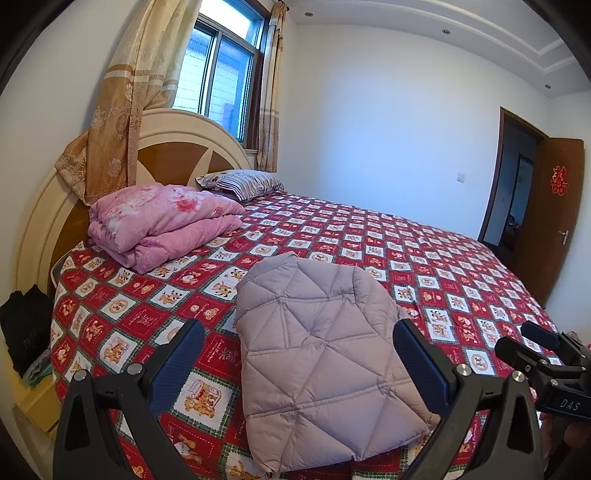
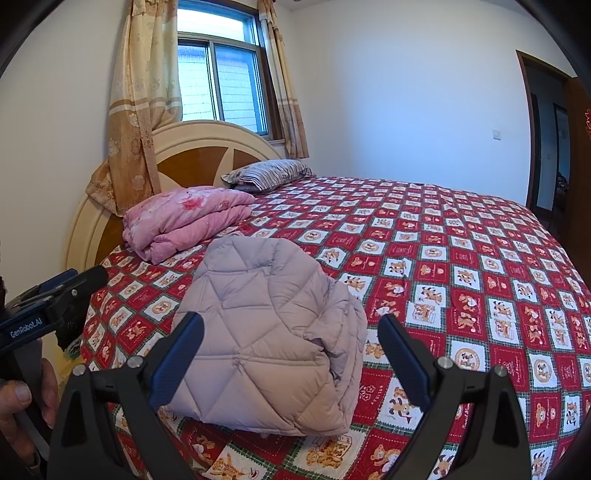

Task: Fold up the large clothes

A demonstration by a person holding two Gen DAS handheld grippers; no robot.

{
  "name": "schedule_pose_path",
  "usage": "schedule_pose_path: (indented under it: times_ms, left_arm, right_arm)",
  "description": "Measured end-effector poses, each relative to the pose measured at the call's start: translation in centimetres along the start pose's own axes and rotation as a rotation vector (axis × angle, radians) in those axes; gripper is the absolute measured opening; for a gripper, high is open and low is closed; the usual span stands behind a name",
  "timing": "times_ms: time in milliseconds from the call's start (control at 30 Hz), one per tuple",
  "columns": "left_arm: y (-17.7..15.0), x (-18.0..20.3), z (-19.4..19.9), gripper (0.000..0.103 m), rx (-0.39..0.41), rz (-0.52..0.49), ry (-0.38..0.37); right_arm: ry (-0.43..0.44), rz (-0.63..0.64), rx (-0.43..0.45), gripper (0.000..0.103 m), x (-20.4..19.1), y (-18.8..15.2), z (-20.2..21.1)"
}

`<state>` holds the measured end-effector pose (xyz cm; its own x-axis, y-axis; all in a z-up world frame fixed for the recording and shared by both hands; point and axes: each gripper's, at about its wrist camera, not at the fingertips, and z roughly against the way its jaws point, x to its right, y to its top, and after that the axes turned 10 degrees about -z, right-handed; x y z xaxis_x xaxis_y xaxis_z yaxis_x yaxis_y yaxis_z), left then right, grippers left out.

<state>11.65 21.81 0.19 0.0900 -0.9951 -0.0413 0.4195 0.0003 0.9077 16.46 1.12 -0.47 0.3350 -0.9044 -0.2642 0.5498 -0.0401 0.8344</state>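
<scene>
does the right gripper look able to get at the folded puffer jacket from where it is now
Probably yes. The right gripper is open, empty, and points straight at the folded puffer jacket on the bedspread. Nothing lies between them, and the left gripper hangs apart from the jacket on its other side.

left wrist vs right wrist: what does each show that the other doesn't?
Left wrist only: dark clothes piled beside the bed at the headboard end, the red ornament on the open door, ceiling downlights, and the right gripper at the edge.

Right wrist only: the left gripper and the hand holding it.

Both: the folded lilac quilted jacket on the red patterned bedspread, pink quilt, striped pillow, both grippers open, holding nothing.
</scene>
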Motion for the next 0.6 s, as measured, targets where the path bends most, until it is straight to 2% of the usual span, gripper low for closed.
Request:
schedule_pose_path:
  times_ms: [133, 333, 600]
  left_arm:
    - [-0.1, 0.36, -0.24, 0.102, -0.01, -0.022, 0.032]
    - [-0.42, 0.08, -0.29, 0.102, 0.004, -0.009, 0.013]
    - [-0.5, 0.93, -0.45, 0.102, 0.021, -0.057, 0.013]
  right_arm:
    - [-0.001, -0.002, -0.004, 0.097, 0.03, 0.04, -0.02]
    - [0.0, -0.003, -0.011, 0.097, 0.31, 0.18, -0.23]
    - [0.0, -0.002, -0.012, 0.097, 0.44, 0.11, -0.25]
